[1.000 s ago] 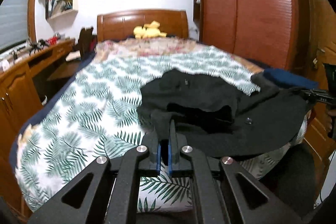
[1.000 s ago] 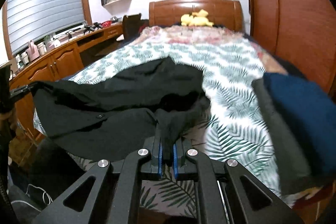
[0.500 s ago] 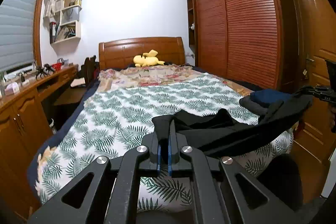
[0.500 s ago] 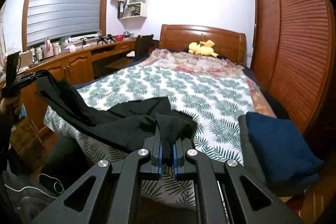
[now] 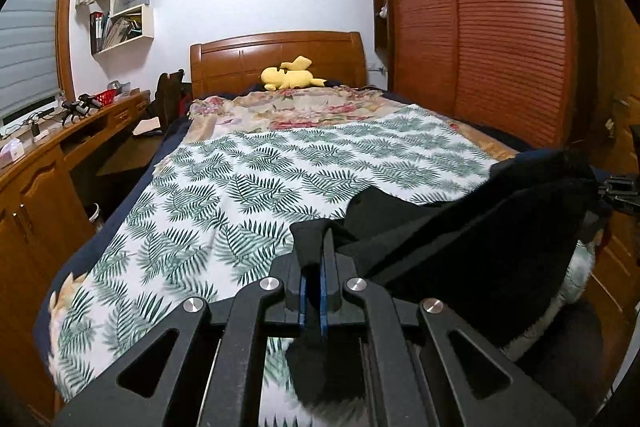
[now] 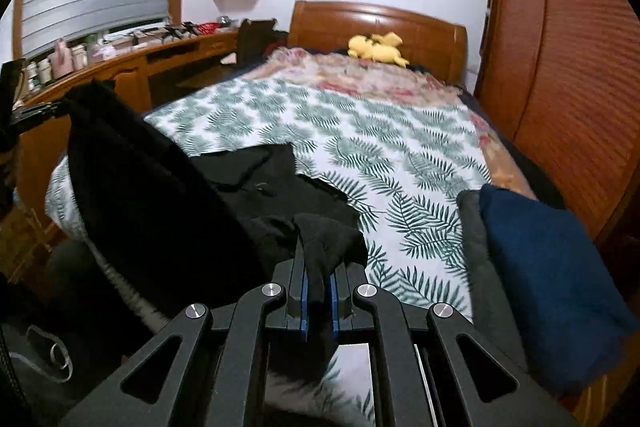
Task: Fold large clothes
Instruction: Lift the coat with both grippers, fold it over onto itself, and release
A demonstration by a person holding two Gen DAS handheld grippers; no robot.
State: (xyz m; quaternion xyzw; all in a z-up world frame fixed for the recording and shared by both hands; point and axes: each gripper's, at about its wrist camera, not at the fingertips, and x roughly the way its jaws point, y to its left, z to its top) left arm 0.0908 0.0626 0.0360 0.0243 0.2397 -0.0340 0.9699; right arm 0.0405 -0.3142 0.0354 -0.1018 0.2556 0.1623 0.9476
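A large black garment (image 5: 480,239) hangs stretched between my two grippers over the near edge of the bed's fern-print blanket (image 5: 280,167). My left gripper (image 5: 314,247) is shut on one bunched corner of it. At the far right of the left wrist view the other end runs to my right gripper (image 5: 618,193). In the right wrist view my right gripper (image 6: 318,251) is shut on a fold of the black garment (image 6: 160,195). The cloth rises leftwards to the left gripper (image 6: 36,111). Part of it lies flat on the blanket (image 6: 380,131).
A folded navy garment (image 6: 552,275) on a grey one (image 6: 472,247) lies at the bed's near right corner. A wooden desk (image 5: 40,179) and chair (image 5: 168,95) flank the left side, a slatted wardrobe (image 5: 500,27) the right. A yellow plush toy (image 5: 288,77) rests by the headboard.
The black garment, spread loosely on the blanket a second ago, is now lifted and drawn out between the grippers. Both views tilted up, then dipped a little. Both grips held throughout.
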